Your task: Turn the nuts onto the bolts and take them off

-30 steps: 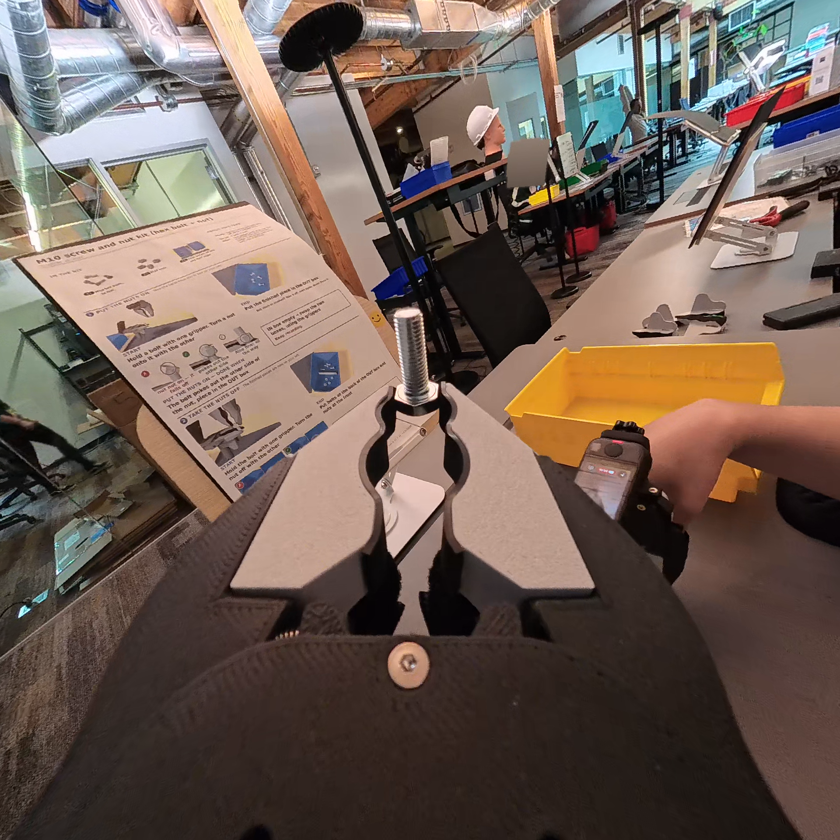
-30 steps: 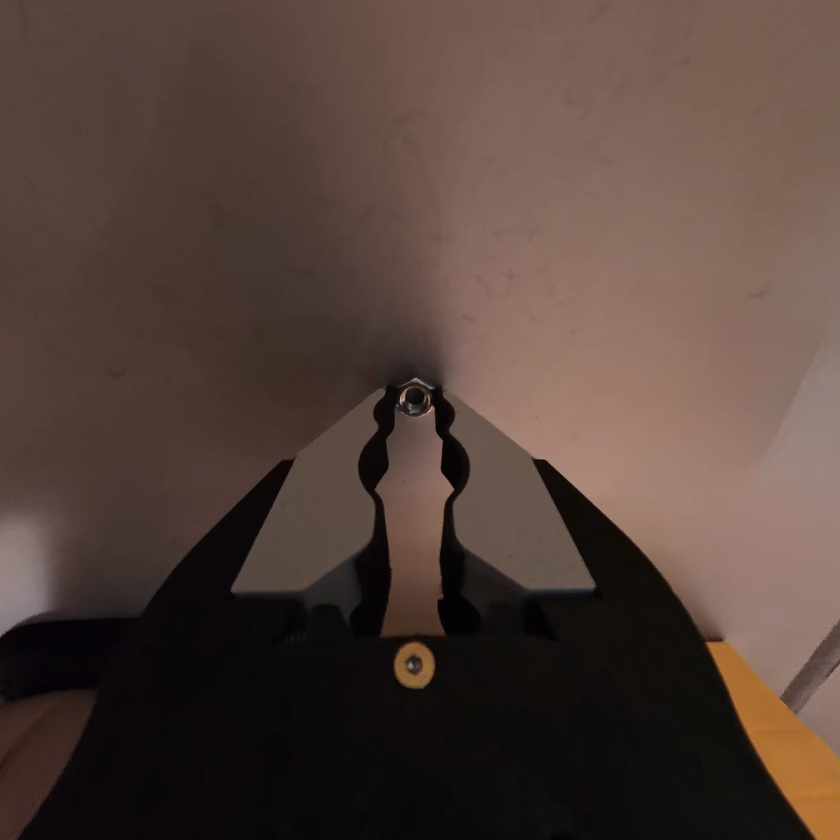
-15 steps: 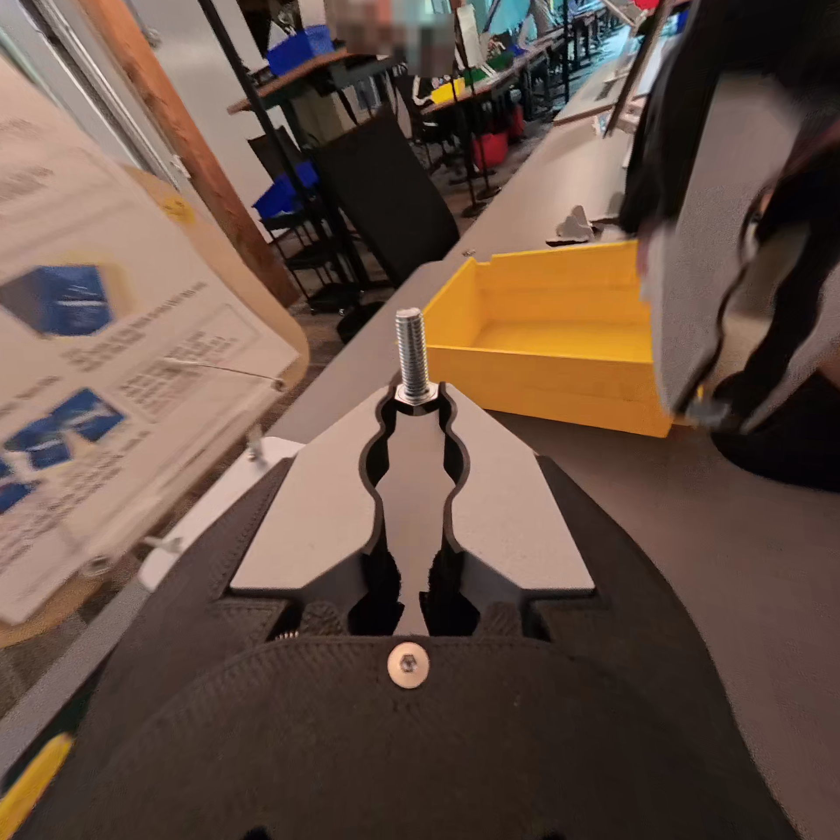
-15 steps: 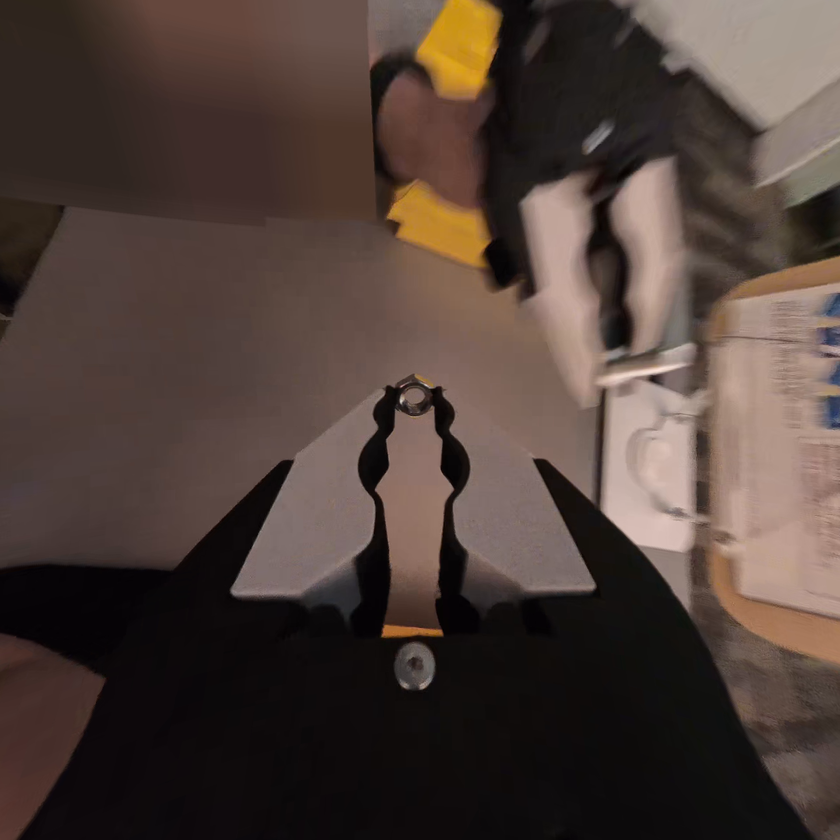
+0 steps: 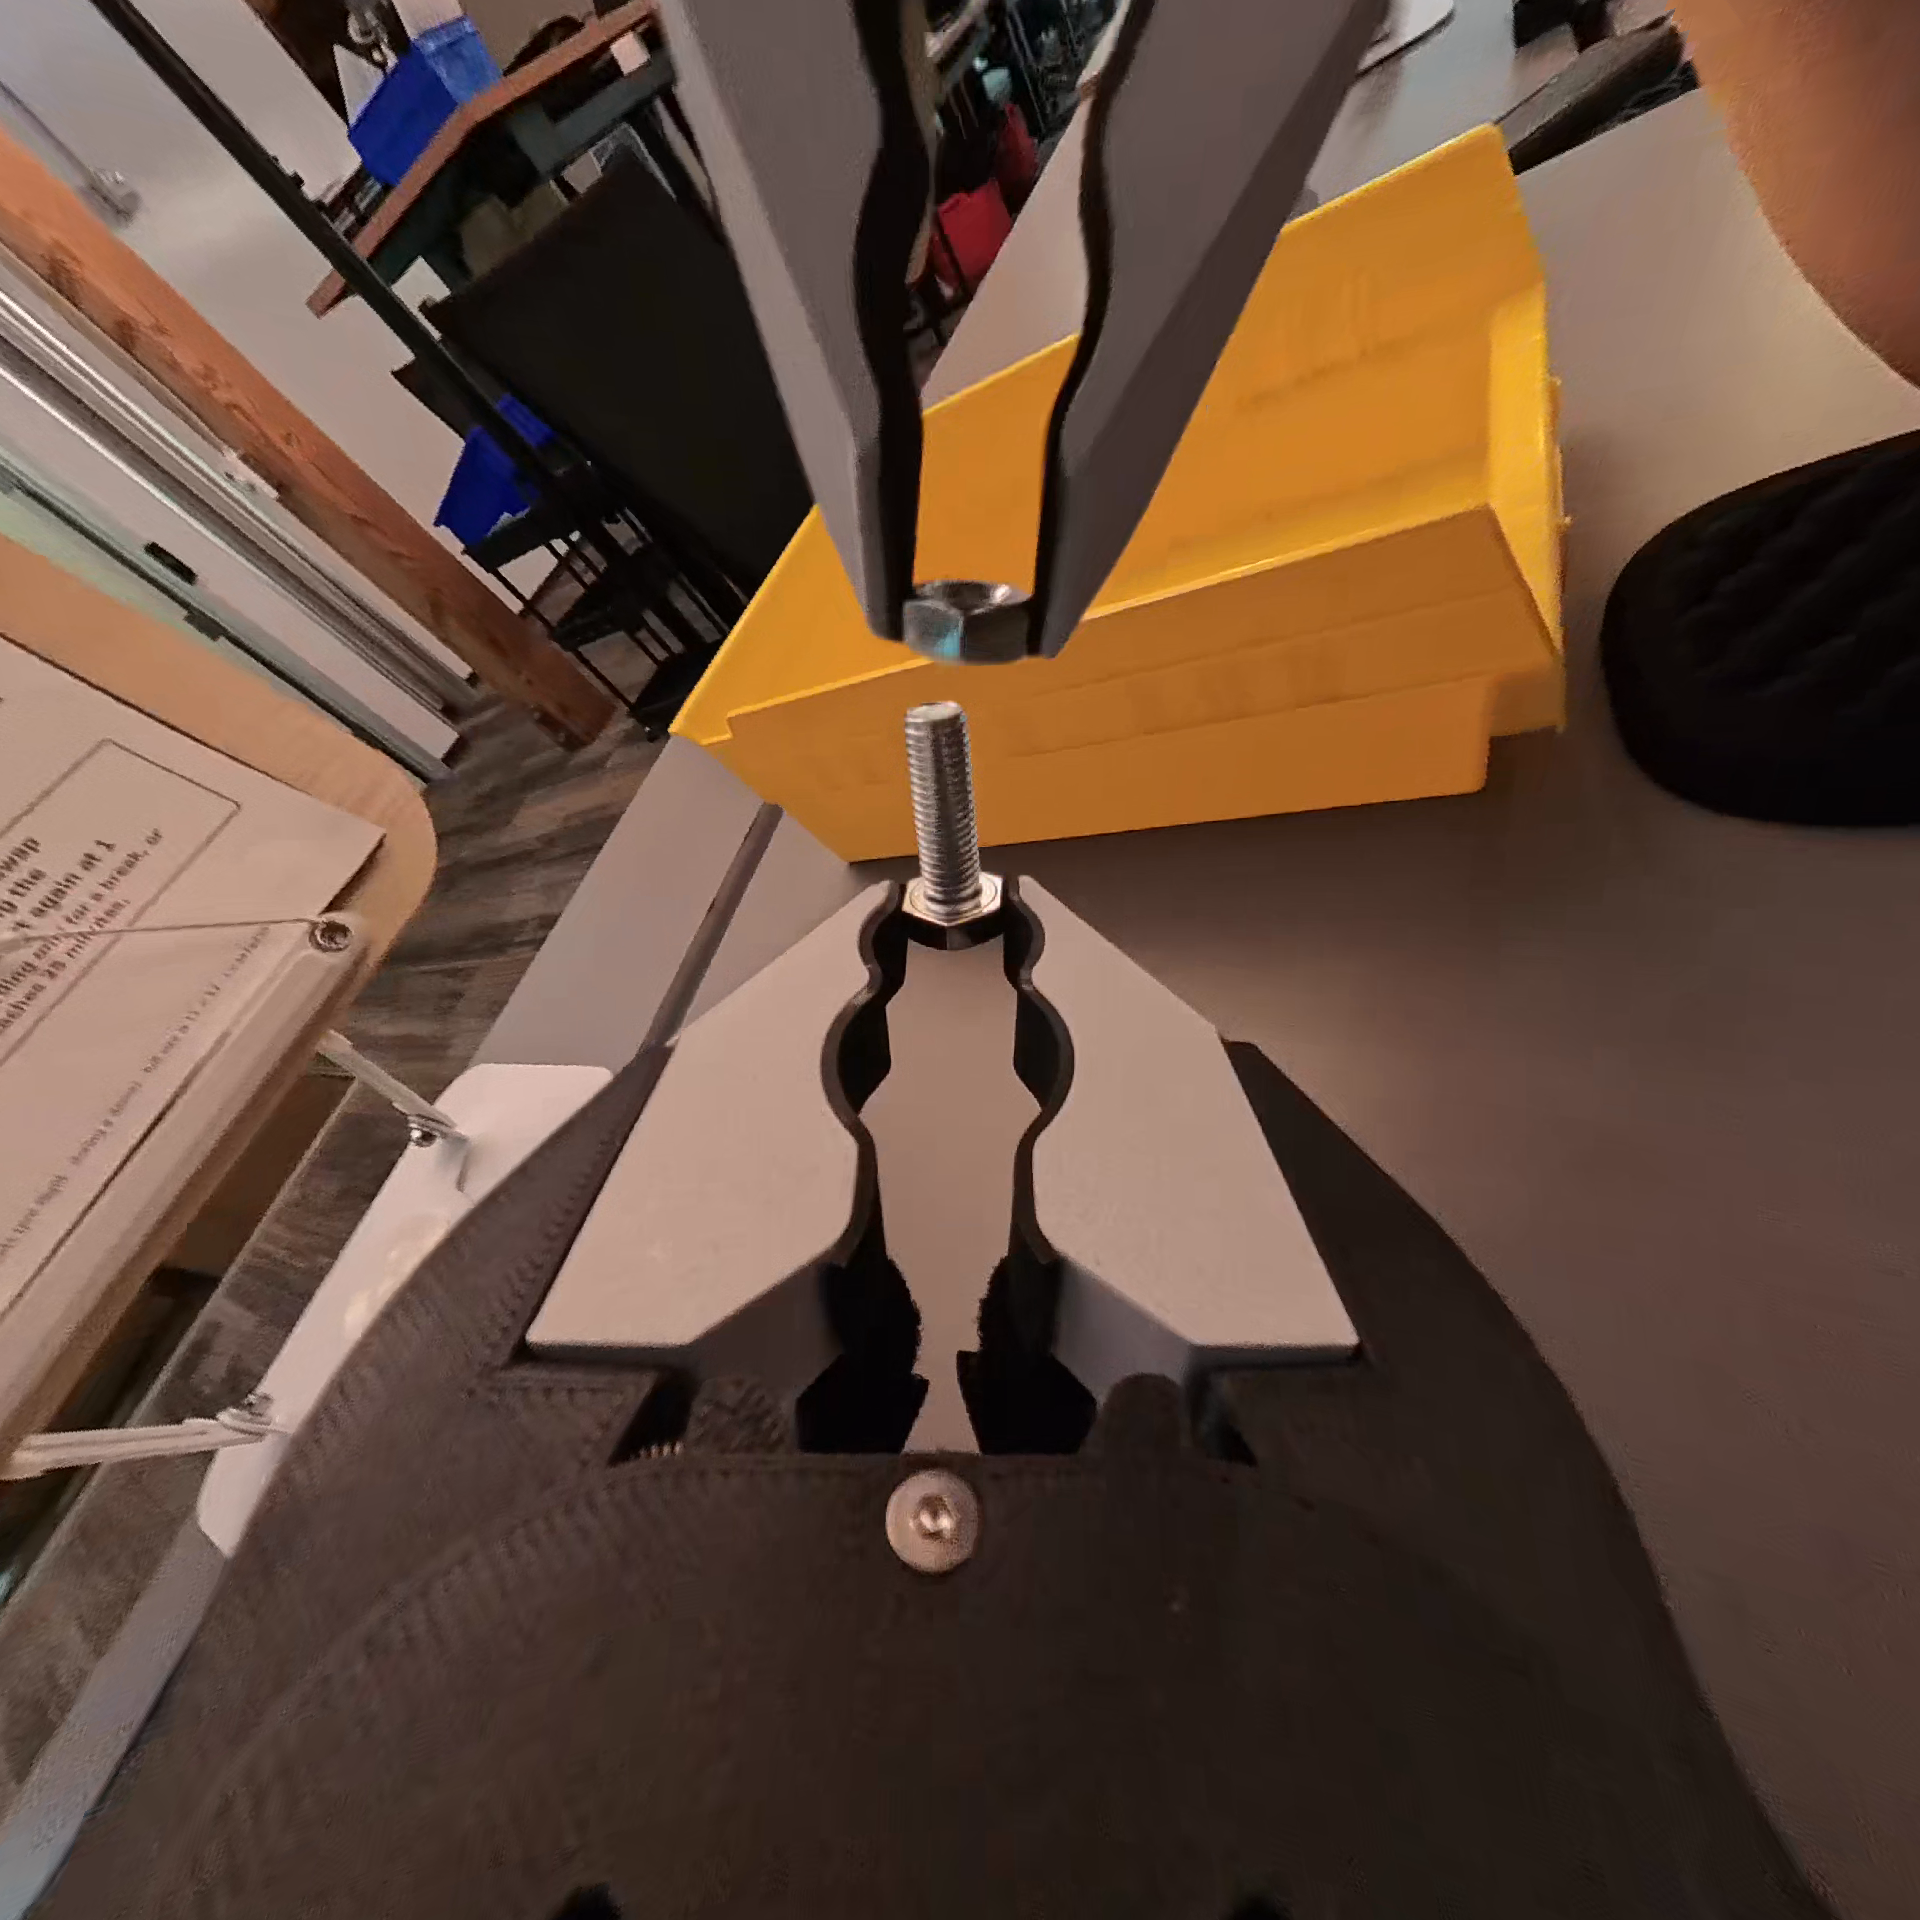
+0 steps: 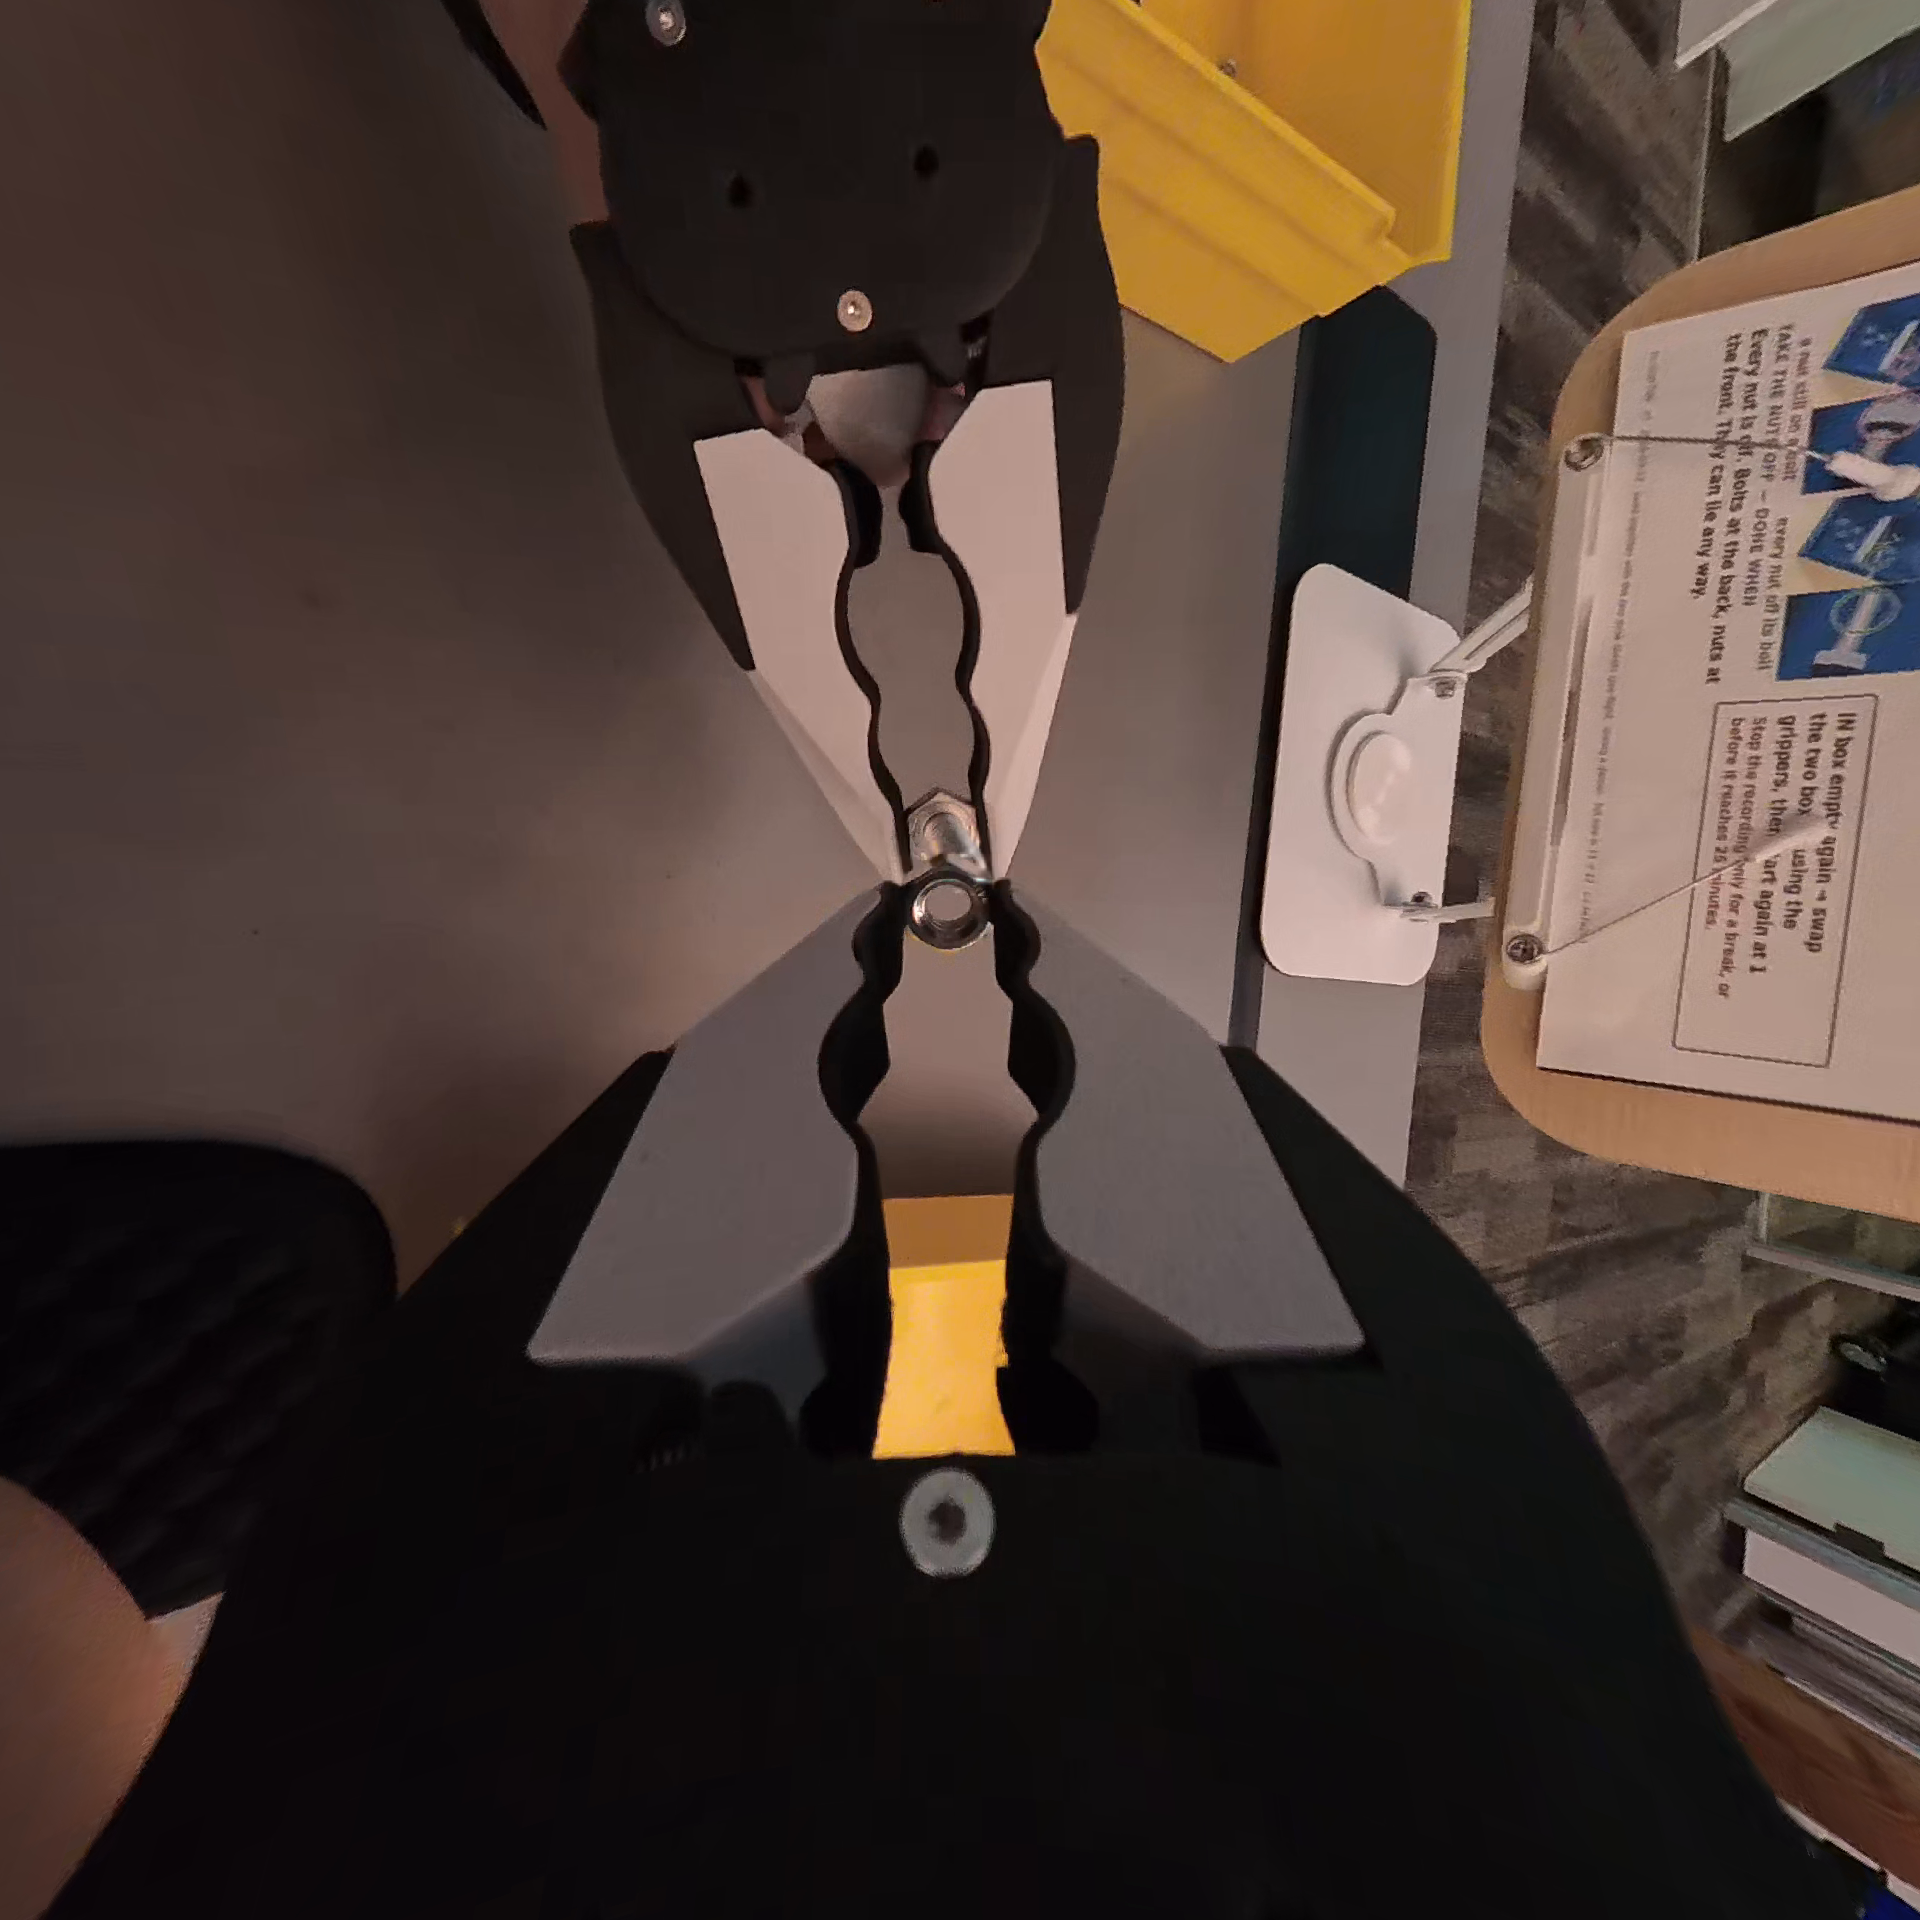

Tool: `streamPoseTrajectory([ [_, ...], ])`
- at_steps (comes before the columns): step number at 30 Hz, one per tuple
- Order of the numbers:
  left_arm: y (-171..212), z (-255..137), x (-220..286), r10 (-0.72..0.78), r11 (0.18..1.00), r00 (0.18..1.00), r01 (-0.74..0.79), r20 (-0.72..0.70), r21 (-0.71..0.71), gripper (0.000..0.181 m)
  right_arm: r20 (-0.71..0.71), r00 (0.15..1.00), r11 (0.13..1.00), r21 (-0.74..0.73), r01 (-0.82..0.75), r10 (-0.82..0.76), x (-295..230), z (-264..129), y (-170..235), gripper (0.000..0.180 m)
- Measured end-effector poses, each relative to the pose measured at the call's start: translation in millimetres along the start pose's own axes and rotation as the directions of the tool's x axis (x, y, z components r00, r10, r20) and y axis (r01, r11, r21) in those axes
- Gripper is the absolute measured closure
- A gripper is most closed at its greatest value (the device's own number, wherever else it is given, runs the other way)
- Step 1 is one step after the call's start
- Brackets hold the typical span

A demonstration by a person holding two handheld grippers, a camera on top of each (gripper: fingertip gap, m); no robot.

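While my left gripper (image 5: 949, 914) fingers clamp the hex head of the bolt (image 5: 938, 810), threaded shank pointing out past the tips, my right gripper (image 5: 968, 623) fingers pinch the nut (image 5: 966, 629) just beyond the shank's end, apart from it. If the bore meets the thread tilted or off-axis, I judge it could cross-thread, or the smooth steel nut could slip from the flat grey tips and drop to the matte grey table (image 5: 1558, 1039) beside the glossy yellow plastic bin (image 5: 1299, 623).
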State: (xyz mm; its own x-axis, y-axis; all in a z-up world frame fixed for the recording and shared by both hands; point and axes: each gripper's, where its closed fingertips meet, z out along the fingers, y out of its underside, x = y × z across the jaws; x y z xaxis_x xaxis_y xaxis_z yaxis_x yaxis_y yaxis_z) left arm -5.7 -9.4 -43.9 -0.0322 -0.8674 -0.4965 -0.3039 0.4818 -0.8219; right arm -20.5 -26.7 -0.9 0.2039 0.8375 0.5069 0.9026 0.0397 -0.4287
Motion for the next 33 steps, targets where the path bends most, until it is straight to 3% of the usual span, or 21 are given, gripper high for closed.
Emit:
streamPoseTrajectory([
  [1, 0, 0, 1, 0.016, 1.000, 1.000, -0.016, -0.003, -0.002, 0.164, 0.000, 1.000, 1.000, -0.003, 0.004, -0.004, 0, 1, -1, 0.164],
  [10, -7, -5, 4, 0.178, 0.984, 0.984, -0.178, 0.031, -0.007, 0.164, 0.016, 0.999, 0.998, -0.029, 0.048, -0.048, -9, 2, -3, 0.163],
  [18, -2, -3, 12, 0.157, 0.987, 0.987, -0.157, -0.023, -0.036, 0.164, 0.024, 0.995, 0.994, -0.057, 0.096, -0.095, -15, 5, 1, 0.163],
  [23, -6, -6, 22, 0.040, 0.999, 0.988, -0.042, -0.151, -0.011, 0.164, 0.039, 0.992, 0.992, 0.003, 0.123, -0.123, -20, 1, -5, 0.163],
  [33, -15, -18, 43, -0.004, 0.999, 0.938, 0.016, -0.347, 0.030, 0.164, 0.088, 0.983, 0.985, 0.077, 0.157, -0.164, -35, -8, -14, 0.163],
])
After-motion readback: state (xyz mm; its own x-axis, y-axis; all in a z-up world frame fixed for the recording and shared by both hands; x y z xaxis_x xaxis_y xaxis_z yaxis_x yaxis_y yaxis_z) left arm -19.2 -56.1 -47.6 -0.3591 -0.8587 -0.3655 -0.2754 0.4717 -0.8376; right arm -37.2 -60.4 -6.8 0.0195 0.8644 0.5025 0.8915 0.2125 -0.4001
